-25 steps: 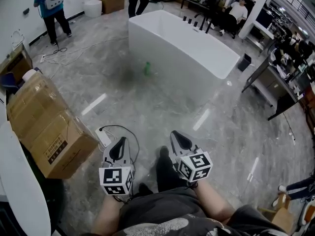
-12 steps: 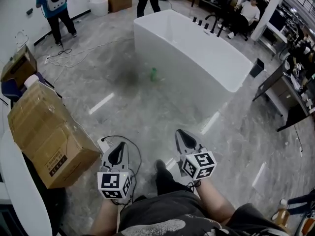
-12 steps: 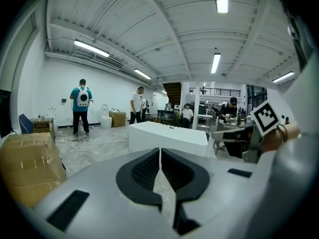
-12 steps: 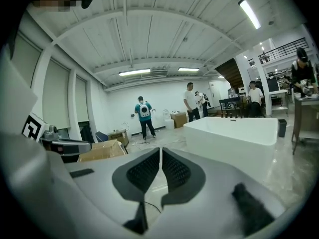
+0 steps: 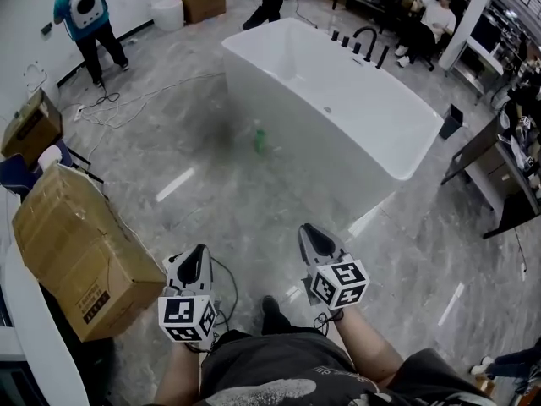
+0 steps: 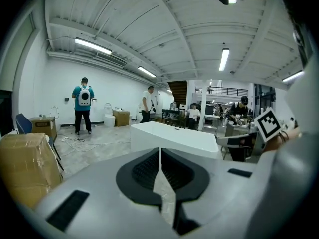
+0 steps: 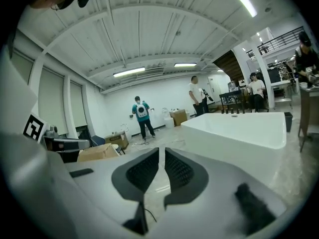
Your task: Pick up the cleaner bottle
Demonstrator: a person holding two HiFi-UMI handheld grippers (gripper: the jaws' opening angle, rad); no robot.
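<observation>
Cleaner bottle [image 5: 259, 139], small and green, stands on the grey floor [image 5: 211, 201] well ahead of both pairs of jaws, roughly on the line that runs between them. It is just beside the long side wall of a white bathtub [image 5: 338, 100] (whether it touches the tub cannot be told from the head view).

The left gripper [image 5: 196, 259] is held low in front of the person. Its jaws are together, with only a thin slit between them and nothing in it. The right gripper [image 5: 313, 237] is held alongside, a little further forward, its jaws likewise closed and empty.

The bathtub lies ahead and to the right of the right jaws. A taped cardboard box [image 5: 80, 244] sits near the left jaws, on their left. A black cable [image 5: 226, 279] curls on the floor just beside those jaws. Far ahead and to the left of the left jaws stands a person [image 5: 84, 11] in a teal top.
</observation>
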